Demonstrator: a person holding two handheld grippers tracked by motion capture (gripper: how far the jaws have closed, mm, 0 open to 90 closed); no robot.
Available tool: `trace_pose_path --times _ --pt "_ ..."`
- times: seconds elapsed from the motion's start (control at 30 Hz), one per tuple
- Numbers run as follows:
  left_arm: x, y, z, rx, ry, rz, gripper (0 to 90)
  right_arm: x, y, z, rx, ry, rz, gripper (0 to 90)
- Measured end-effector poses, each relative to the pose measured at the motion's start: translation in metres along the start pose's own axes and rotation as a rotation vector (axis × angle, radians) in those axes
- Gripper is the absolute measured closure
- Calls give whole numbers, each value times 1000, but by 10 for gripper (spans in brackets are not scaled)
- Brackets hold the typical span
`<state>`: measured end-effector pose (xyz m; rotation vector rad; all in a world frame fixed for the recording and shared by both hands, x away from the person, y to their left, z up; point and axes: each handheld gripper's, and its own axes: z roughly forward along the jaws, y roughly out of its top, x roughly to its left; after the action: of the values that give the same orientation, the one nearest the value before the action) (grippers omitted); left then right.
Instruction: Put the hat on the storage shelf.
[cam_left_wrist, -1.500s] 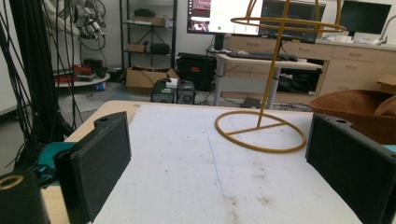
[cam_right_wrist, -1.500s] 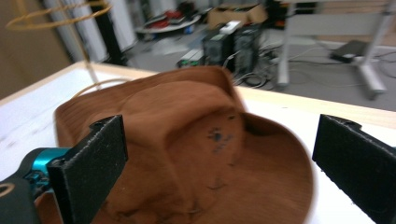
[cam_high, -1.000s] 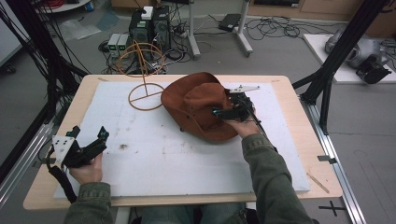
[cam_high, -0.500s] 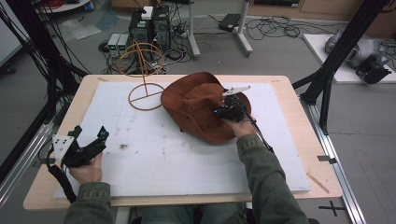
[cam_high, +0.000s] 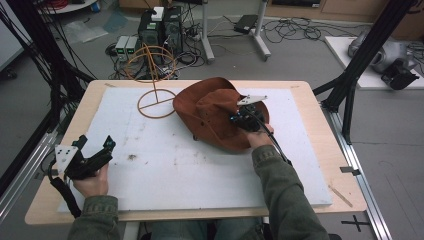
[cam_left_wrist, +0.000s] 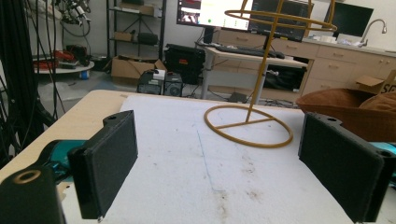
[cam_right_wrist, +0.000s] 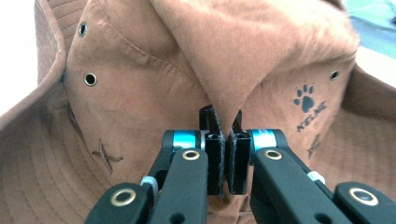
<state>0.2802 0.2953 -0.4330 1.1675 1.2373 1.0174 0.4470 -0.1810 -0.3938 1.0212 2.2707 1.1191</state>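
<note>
A brown suede hat lies brim-down on the white foam board, right of centre. My right gripper reaches onto its crown from the near side. In the right gripper view its jaws have just been closing and now pinch a raised fold of the hat, so the right gripper is shut on the fabric. My left gripper rests at the board's near left corner, open, and the left gripper has nothing between its jaws. A thin orange wire hat stand rises at the back, left of the hat.
The wire stand has a flat ring base and a ringed cage on top. The wooden table frames the board. Black frame posts stand at both sides. Cables and boxes lie on the floor behind.
The right gripper's jaws have closed on a fold of the hat's crown, and the hand has shifted slightly. The left hand and gripper have stayed put.
</note>
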Motion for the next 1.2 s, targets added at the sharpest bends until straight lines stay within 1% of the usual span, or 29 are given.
trace_pose_path --times 0.03,0.07,0.1,0.17,0.2,0.23,0.27,0.3,0.33,0.37,0.4,0.43,0.5,0.53,0.57,0.6,0.67,0.73,0.77,0.8,0.83,0.87,0.93,0.97,1.03,1.07,1.1,1.2 --pt "0 0 0 -1 2 0 121 0 0 -2 -14 -9 1 893" --pt "0 0 0 -1 2 0 121 -1 0 -5 -24 -4 11 893" --pt "0 0 -1 -1 3 1 122 -1 1 -9 -36 -21 5 892" --pt "1 0 -1 -1 3 2 122 -2 2 -12 -45 -24 6 892" --pt "1 0 -1 -2 3 2 122 -2 2 -18 -70 -29 11 892" --pt "0 0 -1 -2 3 1 122 -3 2 -21 -81 -31 15 892" --pt "0 0 -1 -1 3 1 122 -3 2 -28 -105 -43 21 892" --pt "0 0 -1 -2 3 0 122 -4 2 -32 -122 -49 15 892" --pt "0 0 -1 -2 2 0 122 -4 2 -32 -122 -49 15 892" --pt "0 0 -1 -4 0 -2 122 -5 3 -37 -139 -47 23 892" --pt "0 0 -1 -3 0 -1 122 -7 4 -47 -174 -43 32 891" --pt "0 0 -1 -1 -1 3 122 -7 4 -47 -174 -43 32 891" --pt "0 -1 -1 -1 -1 3 122 -9 7 -58 -229 -47 44 891" --pt "0 -1 0 -1 0 4 122 -9 8 -62 -248 -45 59 891" --pt "-1 -1 0 0 0 5 122 -12 14 -76 -327 -49 81 890" --pt "-1 -1 -1 1 0 8 122 -12 14 -76 -327 -49 81 890" --pt "-1 -1 -1 1 1 8 122 -15 20 -90 -410 -44 98 890" --pt "-1 -1 -1 1 2 10 123 -18 27 -105 -507 -22 113 889" --pt "-1 -1 0 1 3 8 122 -18 30 -110 -535 -16 105 890" --pt "-1 -2 0 1 3 7 122 -18 36 -117 -578 -12 95 890" --pt "-1 -2 -1 1 2 7 122 -17 39 -122 -603 -8 94 890" --pt "0 -2 -1 0 3 7 122 -17 45 -127 -637 7 97 890" --pt "0 -2 0 -1 4 3 122 -16 54 -133 -670 16 91 889" --pt "0 -2 0 -2 2 2 122 -14 64 -135 -695 28 83 889" --pt "1 -1 -1 -1 3 3 122 -13 71 -134 -700 37 83 889" --pt "1 -1 -1 -1 5 3 122 -13 71 -134 -700 37 83 889" --pt "2 -1 -1 -3 6 2 122 -12 75 -133 -697 31 71 889" --pt "3 -2 -1 -1 8 -4 123 -8 88 -125 -685 41 64 889"
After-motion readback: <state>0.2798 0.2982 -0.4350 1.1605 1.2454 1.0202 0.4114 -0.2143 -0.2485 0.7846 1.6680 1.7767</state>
